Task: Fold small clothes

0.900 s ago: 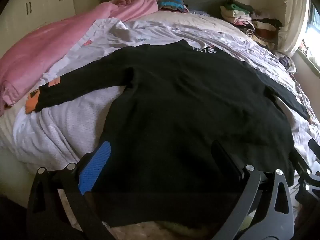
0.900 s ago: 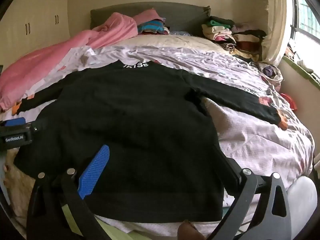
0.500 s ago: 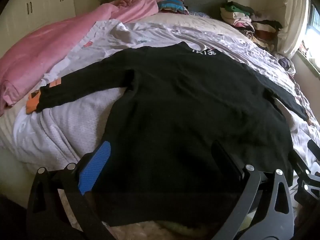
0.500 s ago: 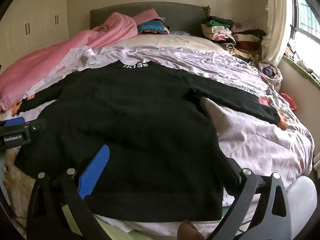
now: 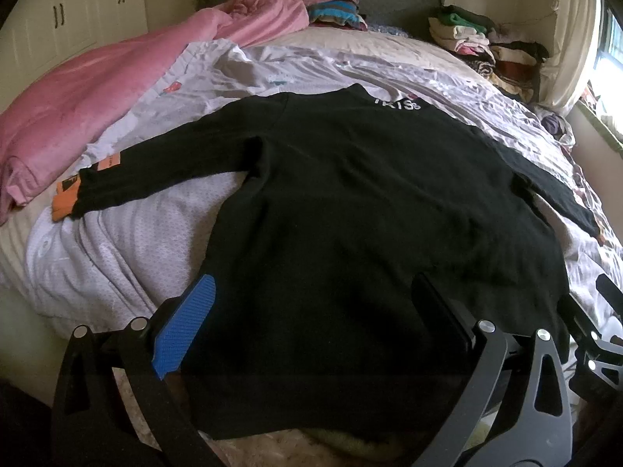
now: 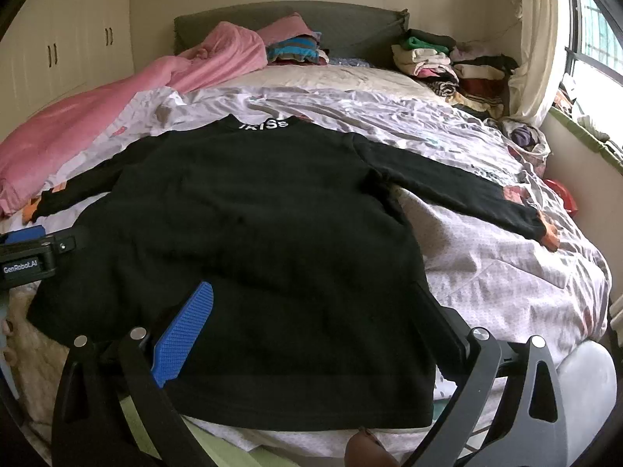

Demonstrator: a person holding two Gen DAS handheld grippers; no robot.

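A black long-sleeved sweater (image 5: 350, 210) lies flat on the bed, collar with white letters at the far end, both sleeves spread out to the sides. It also shows in the right wrist view (image 6: 272, 233). My left gripper (image 5: 315, 292) is open and empty above the sweater's near hem on its left part. My right gripper (image 6: 315, 295) is open and empty above the hem on its right part. The left gripper's body shows at the left edge of the right wrist view (image 6: 27, 257).
A pink blanket (image 5: 89, 101) lies along the bed's left side. Folded clothes are stacked at the far right (image 6: 451, 66) and by the headboard (image 6: 296, 48). Pale lilac bedding (image 6: 506, 272) covers the bed. A wall and window run along the right.
Both grippers have drawn back and risen slightly; the sweater sits a little lower in the left view. The sweater has not moved.
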